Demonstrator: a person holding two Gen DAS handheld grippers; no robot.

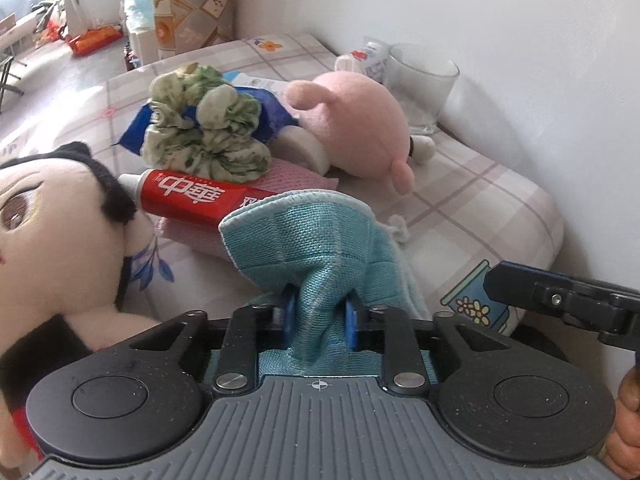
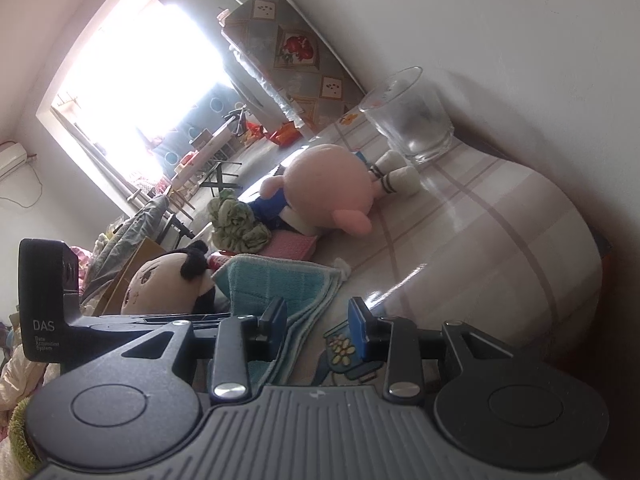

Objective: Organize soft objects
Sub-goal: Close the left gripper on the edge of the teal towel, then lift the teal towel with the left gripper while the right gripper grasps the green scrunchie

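Observation:
My left gripper is shut on a teal cloth, bunched between its blue pads and lifted off the table; the cloth also shows in the right wrist view. My right gripper is open and empty, just right of the cloth's edge. Behind lie a pink cloth with a red toothpaste tube on it, a green scrunchie, a pink pig plush and a black-haired doll at the left.
A glass cup stands by the wall at the back right, with a small white bottle behind the pig. The table has a checked plastic cover; its right edge drops off close to the wall.

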